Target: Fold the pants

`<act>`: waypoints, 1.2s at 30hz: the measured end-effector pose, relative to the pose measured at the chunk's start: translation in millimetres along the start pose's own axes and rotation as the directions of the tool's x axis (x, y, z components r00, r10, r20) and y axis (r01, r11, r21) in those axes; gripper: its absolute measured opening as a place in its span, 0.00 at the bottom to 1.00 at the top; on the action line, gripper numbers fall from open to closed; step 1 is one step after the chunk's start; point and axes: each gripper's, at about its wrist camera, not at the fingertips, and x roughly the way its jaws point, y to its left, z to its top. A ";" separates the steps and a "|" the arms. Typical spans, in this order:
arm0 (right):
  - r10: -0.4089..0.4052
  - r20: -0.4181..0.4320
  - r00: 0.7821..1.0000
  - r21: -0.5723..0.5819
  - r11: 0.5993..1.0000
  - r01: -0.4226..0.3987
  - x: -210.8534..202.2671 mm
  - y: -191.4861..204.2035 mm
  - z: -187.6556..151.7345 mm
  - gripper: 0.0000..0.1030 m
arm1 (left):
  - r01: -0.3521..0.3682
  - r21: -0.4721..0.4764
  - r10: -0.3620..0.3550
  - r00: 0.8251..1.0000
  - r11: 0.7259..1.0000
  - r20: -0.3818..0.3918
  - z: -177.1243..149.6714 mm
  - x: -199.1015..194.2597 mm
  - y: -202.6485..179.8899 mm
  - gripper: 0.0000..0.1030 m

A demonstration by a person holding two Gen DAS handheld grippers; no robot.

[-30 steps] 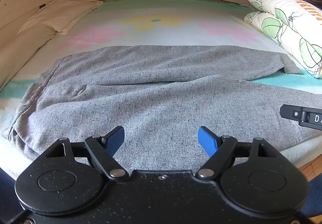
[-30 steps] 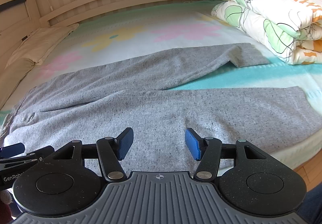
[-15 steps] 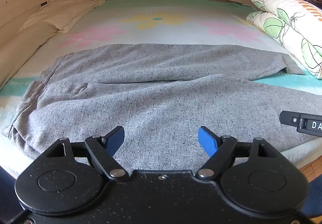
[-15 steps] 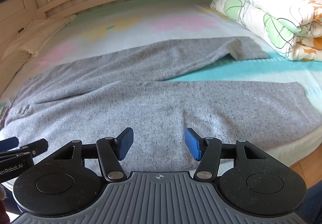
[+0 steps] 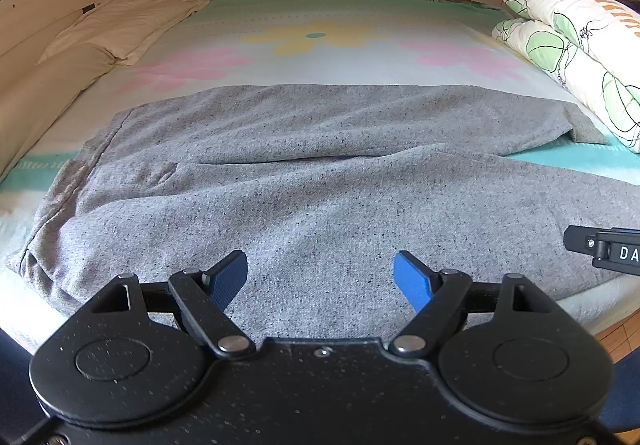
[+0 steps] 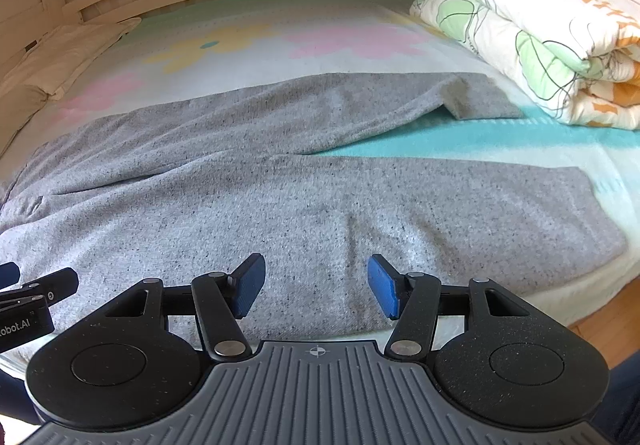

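Left gripper (image 5: 320, 277), right gripper (image 6: 316, 285) both gaping, empty; grey pants (image 5: 320, 181) spread flat beyond, seemingly untouched.

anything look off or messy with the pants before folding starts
The grey pants lie spread on the bed, legs splayed apart. The far leg's cuff is folded back on itself near the folded quilt. A crease wrinkles the near leg. No damage shows.

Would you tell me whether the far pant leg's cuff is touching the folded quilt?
Apart. The right wrist view shows a strip of teal sheet between the cuff and the quilt.
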 end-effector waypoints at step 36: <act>-0.122 0.058 0.991 -0.049 0.991 0.125 -4.9 9.8 -1.4 0.54 | -0.010 0.023 0.010 1.000 1.000 -0.016 -4.0 2.8 -2.7 0.78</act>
